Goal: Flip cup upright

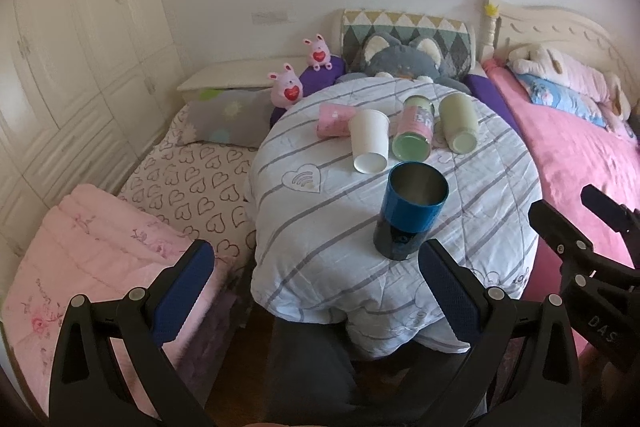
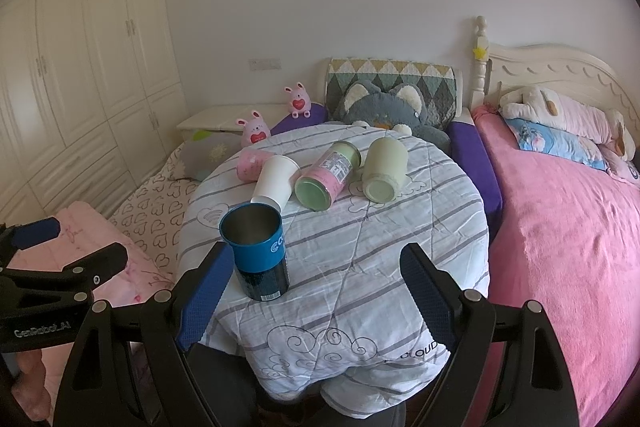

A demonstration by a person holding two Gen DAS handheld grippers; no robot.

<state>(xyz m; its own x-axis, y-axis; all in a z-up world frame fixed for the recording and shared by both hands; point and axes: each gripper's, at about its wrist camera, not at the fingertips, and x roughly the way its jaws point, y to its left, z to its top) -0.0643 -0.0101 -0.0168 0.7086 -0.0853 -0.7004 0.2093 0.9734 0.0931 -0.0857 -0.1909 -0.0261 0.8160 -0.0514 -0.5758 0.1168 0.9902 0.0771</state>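
Five cups sitting on a round table [image 2: 420,227] draped in a striped quilt. Going left to right along the far row: pink cup [image 2: 250,165] lying on its side, white cup [image 2: 274,183] tipped over beside and touching it, pink-and-green cup [image 2: 326,179] lying with its green base facing the camera, pale green cup [image 2: 384,169] lying just beside that. Standing upright nearer the front edge, apart from the row: blue cup [image 2: 258,247], open mouth up, shiny inside. Left gripper [image 1: 316,289] hovering low at the near edge, jaws spread wide, gripping nothing. Right gripper [image 2: 316,297] hanging likewise, jaws gaping wide and empty, its left finger just beside the blue cup.
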